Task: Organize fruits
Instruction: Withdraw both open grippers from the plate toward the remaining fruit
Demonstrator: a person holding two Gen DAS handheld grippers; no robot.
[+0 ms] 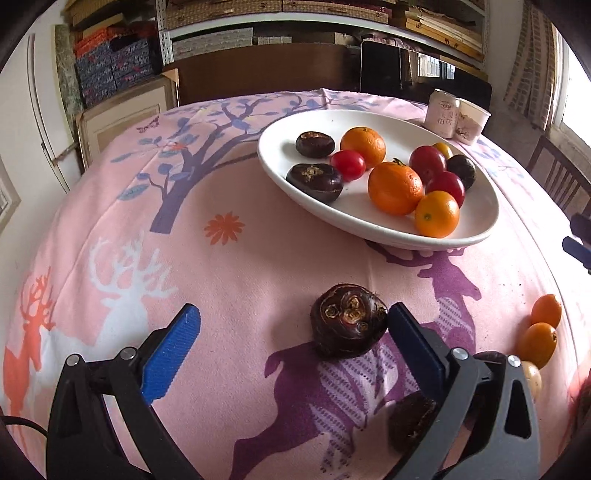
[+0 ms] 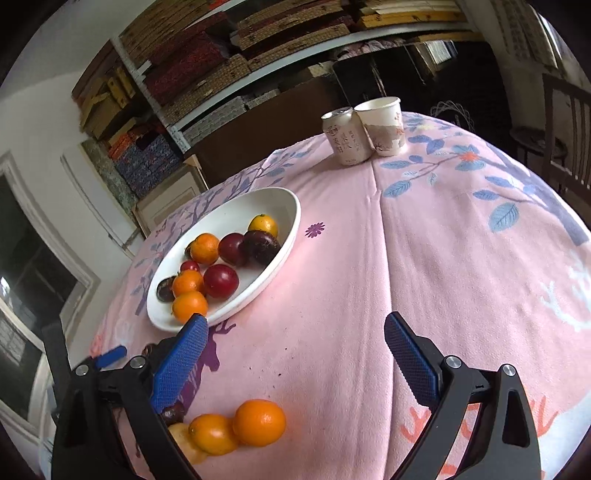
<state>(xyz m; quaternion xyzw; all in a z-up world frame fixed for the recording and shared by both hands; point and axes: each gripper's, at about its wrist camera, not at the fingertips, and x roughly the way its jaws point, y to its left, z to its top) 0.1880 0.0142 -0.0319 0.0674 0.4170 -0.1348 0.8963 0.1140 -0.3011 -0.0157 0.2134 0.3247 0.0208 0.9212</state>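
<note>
Hanging over the pink-clothed counter [image 1: 258, 258], the left hand-held gripper [image 1: 293, 328] stood with jaws apart, a dark water chestnut [image 1: 349, 325] lying against its right finger, unclamped. The right hand-held gripper [image 2: 295, 338] gaped empty above bare cloth. Loose oranges [image 2: 236, 426] lay near; the white dish [image 1: 369, 225] held mixed fruit.

Stacked boxes fill the shelves [image 1: 325, 14] (daylit); a wooden chair [image 1: 557, 177] stands beside.
</note>
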